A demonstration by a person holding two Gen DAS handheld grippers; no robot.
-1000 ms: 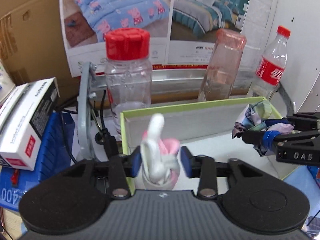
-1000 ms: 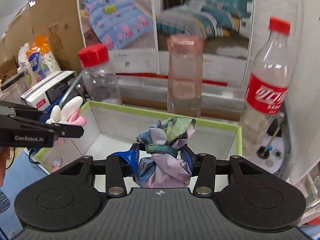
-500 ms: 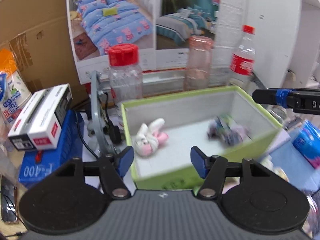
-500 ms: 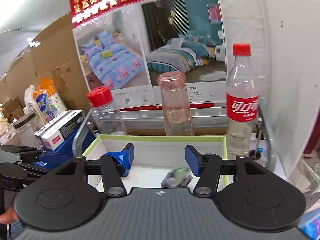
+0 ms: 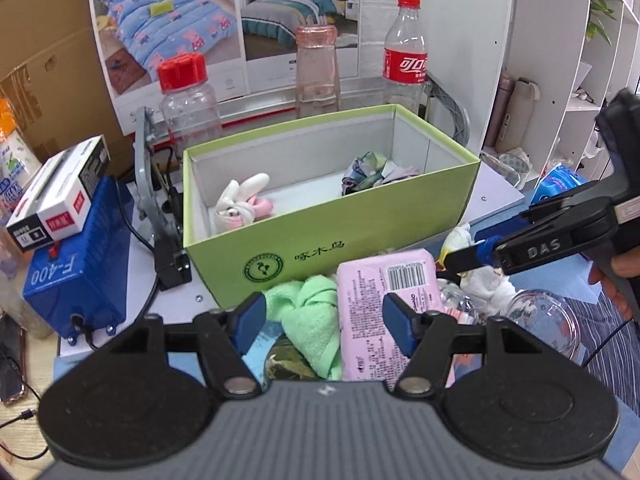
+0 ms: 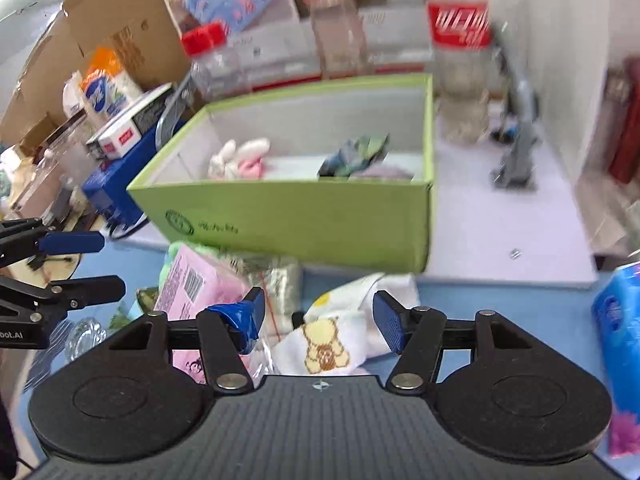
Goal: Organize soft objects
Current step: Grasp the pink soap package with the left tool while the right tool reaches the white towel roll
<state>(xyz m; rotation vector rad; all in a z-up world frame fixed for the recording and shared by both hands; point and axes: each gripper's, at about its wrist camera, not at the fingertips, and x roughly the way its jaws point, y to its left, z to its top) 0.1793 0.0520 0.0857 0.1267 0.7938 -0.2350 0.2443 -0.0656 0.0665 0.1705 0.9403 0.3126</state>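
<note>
Green towel (image 5: pixel 308 312) between spread left claw (image 5: pixel 326 322)

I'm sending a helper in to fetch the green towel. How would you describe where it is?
Find the lime-green box. Against its front wall lies a loose pile; the green towel is the crumpled mint terry cloth at the pile's left, beside a pink packet. Nothing else there is green and fluffy.

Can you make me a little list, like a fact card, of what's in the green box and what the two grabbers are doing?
box: green box, open top
inside left: white and pink bunny toy
inside right: crumpled patterned cloth
left gripper: open, over green towel
right gripper: open, over white bear sock
waiting outside: pink packet
</note>
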